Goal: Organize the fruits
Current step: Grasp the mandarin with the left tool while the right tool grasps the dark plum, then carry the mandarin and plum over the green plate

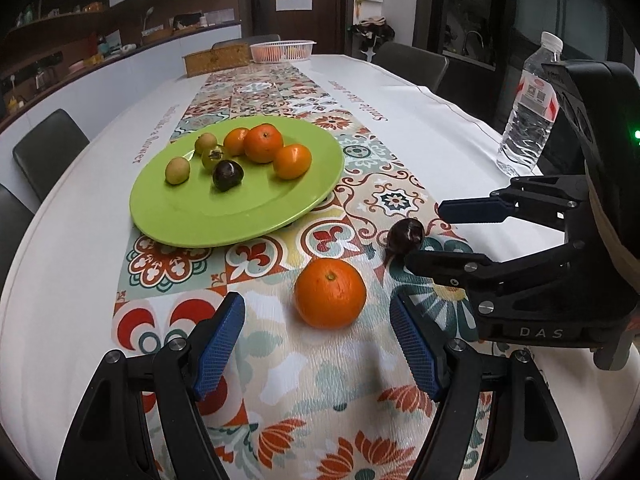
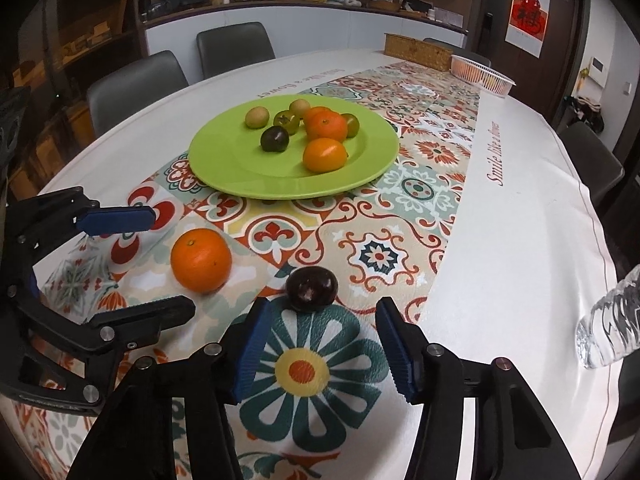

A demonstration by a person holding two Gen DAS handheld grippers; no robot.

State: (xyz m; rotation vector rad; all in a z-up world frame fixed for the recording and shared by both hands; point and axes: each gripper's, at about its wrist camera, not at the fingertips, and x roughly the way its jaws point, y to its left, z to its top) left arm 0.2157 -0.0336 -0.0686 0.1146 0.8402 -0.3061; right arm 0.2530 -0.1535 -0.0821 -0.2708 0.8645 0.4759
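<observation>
the tabletop (image 1: 420,80) fills both views, its white cloth crossed by a patterned tile runner. on the cloth, cursive writing reads "smile like a flower" at the right of the right wrist view; the same line runs up the cloth in the left wrist view, too curved to read whole.

the green plate (image 1: 192,216) sits centre left in the left wrist view and already holds three small oranges, three or four little green fruits and one dark plum. a water bottle (image 1: 528,104) stands upright at the upper right, its red and white label too small to read. a pink basket (image 1: 282,50) and a woven box sit at the far end.

the right claw (image 2: 316,348) is released, nothing between its blue pads, and "das" is printed on its body where it shows at the right of the left wrist view. the left claw (image 1: 316,344) is also released and empty.

two fruits lie off the plate on the runner. the orange (image 1: 330,293) sits straight ahead of the left claw, just beyond the pad tips and centred in the gap. the plum (image 2: 312,290) lies just ahead of the right claw, slightly left of the midline, close by its left pad tip. both are round, so no axis matters. each claw is nearer its own fruit, and a short push forward and down should likely bracket each one.
</observation>
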